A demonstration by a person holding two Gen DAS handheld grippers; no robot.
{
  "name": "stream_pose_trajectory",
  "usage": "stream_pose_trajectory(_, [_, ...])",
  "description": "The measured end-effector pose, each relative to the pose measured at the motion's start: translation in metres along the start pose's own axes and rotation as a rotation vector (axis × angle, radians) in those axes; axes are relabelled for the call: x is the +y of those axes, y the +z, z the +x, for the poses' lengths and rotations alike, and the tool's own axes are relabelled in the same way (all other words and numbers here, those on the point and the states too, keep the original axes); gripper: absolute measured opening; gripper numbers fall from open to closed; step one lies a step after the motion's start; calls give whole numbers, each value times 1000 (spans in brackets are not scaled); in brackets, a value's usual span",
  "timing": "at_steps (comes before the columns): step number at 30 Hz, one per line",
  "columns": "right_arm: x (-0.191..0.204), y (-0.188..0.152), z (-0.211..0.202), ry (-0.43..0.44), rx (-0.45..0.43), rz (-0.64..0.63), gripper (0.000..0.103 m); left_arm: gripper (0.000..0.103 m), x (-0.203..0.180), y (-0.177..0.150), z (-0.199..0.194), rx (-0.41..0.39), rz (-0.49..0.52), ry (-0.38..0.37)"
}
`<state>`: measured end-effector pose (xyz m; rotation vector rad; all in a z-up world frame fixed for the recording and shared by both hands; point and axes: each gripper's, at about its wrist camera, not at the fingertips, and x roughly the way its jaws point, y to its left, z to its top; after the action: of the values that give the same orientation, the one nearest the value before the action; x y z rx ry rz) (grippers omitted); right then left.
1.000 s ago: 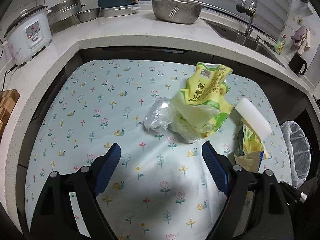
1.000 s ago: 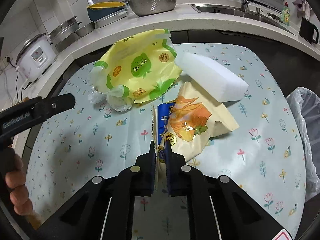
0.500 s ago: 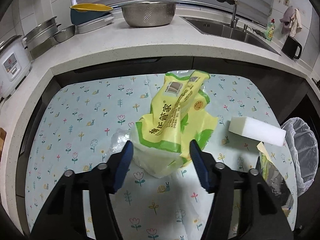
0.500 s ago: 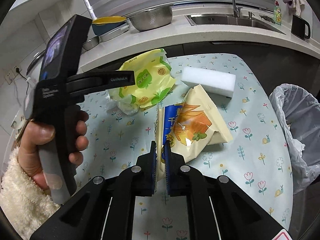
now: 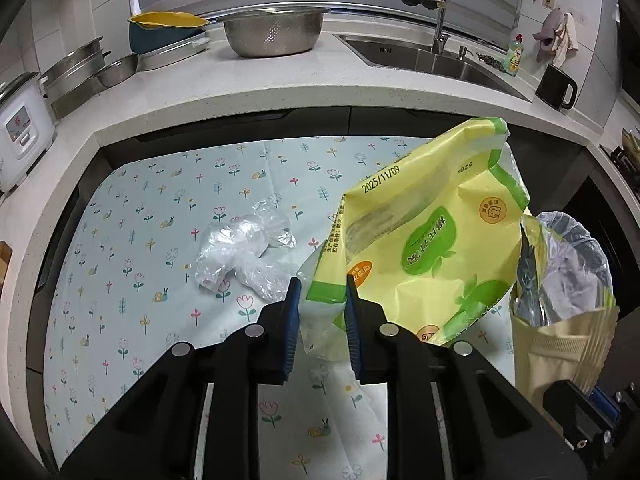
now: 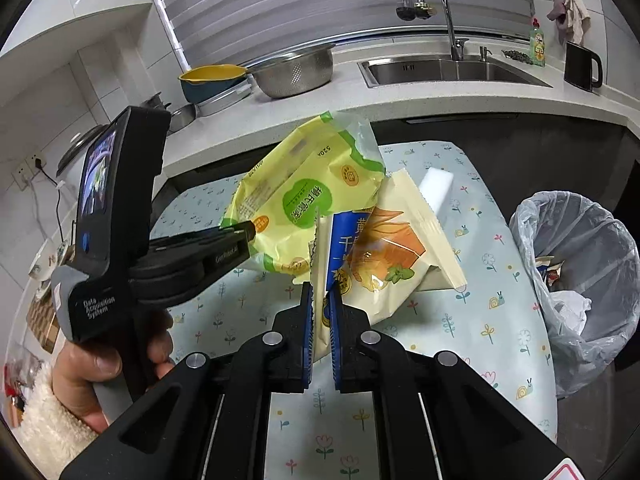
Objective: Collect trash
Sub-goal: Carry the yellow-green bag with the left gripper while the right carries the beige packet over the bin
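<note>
Yellow-green wrapper [image 5: 432,248], crinkled and lifted, sits pinched in the just-closed left gripper [image 5: 322,292]; right gripper [image 6: 321,300] clamps a cream snack bag [image 6: 384,256].

A home kitchen: pale speckled stone bench [image 5: 280,80], steel sink [image 6: 452,70] with chrome tap [image 6: 440,8], apparently a white rice cooker [image 5: 20,128].

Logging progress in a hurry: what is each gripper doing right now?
Left gripper: jaws just closed, shut on the yellow-green plastic bag.
Right gripper: shut on the cream snack packet with blue and orange print.
</note>
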<state>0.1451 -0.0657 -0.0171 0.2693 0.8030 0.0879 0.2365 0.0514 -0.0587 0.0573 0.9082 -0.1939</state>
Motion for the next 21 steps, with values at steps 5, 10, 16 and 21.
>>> stream_pose_trajectory(5, [-1,0,-21,-2,-38,1,7,20,-6,-8,-23,-10,-12,-21])
stream_pose_trajectory(10, [-7,1,-40,-11,-64,8,7,20,-13,-16,-42,-18,-13,-35])
stream_pose_trajectory(16, [-15,0,-61,-25,-92,20,7,20,-23,-18,-63,-45,-12,-49])
stream_pose_trajectory(21, [-24,0,-77,-44,-119,32,7,20,-39,-19,-72,-55,14,-64])
